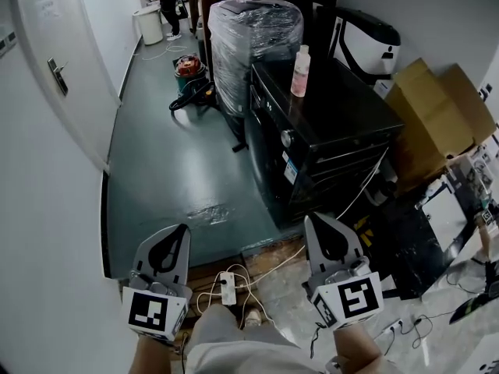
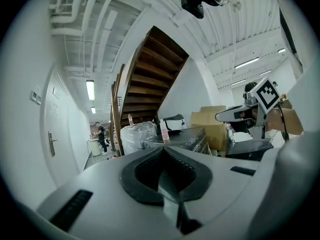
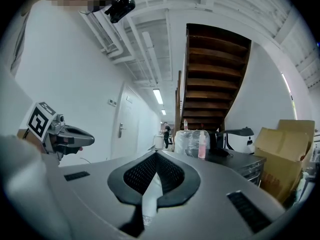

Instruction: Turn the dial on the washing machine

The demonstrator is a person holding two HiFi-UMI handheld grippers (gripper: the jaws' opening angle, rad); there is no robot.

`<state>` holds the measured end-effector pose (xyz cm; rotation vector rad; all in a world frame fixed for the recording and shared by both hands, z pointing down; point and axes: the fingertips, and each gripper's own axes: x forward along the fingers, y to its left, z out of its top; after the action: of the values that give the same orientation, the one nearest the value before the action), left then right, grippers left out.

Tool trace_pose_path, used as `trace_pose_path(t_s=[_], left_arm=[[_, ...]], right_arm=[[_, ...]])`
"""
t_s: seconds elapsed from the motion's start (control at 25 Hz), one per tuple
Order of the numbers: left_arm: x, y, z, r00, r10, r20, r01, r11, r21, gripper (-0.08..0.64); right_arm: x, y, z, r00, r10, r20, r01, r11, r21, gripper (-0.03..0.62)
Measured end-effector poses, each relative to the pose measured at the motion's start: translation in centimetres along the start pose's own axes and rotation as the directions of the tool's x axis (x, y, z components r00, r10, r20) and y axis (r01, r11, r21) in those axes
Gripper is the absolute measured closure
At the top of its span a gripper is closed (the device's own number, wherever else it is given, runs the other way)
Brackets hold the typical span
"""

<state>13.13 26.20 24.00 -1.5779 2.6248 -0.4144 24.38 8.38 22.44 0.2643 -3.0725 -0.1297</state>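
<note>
The washing machine [image 1: 343, 123] stands farther off, well apart from both tongs. Its dial [image 1: 287, 139] sits on the left-facing front. The right tongs [image 1: 318, 228] are nearer than the left tongs [image 1: 178, 236], and both are clenched on nothing. A pink bottle [image 1: 300, 71] stands on top of the machine. The cardboard box [image 1: 437, 115] hides its contents.

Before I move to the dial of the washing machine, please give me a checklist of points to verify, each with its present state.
1. Dial visible on washer front: ok.
2. Left gripper empty, jaws together: ok.
3. Right gripper empty, jaws together: ok.
4. A gripper within reach of dial: not ok, both well short.
5. Floor ahead free: not ok, power strip and cable lie there.
6. Dial's setting: cannot tell, too small.
</note>
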Motion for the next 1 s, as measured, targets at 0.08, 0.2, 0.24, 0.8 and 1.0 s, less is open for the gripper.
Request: trace_pose_path(t_s=[0.08,0.2,0.24,0.8,1.0], left_arm=[[0.2,0.0,-0.1,1.0,0.003,-0.003,-0.003,1.0,-0.005,0.541],[0.5,0.1,-0.1,1.0,0.011,-0.006,-0.011,1.0,-0.004,0.541],[0.6,0.1,0.0,1.0,0.012,-0.006,-0.012,1.0,-0.001,0.541],[6.7,2.8,-1.2,1.0,-0.03,-0.006,0.029,0.998,-0.062,0.538],[11.4,4.4,-2.6,0.996,-0.089,-0.011,0.088,0.993,-0.078,0.538]], right_arm=[[0.2,0.1,-0.4,1.0,0.009,-0.006,-0.009,1.0,0.014,0.565],[0.3,0.1,-0.5,1.0,0.021,-0.004,-0.021,0.999,0.026,0.565],[0.5,0.0,-0.5,1.0,0.023,-0.001,-0.023,0.999,0.028,0.565],[6.1,-2.3,-2.6,0.999,0.004,-0.032,-0.003,0.999,0.037,0.565],[10.4,-4.1,-3.5,0.998,-0.032,-0.055,0.034,0.998,0.045,0.565]])
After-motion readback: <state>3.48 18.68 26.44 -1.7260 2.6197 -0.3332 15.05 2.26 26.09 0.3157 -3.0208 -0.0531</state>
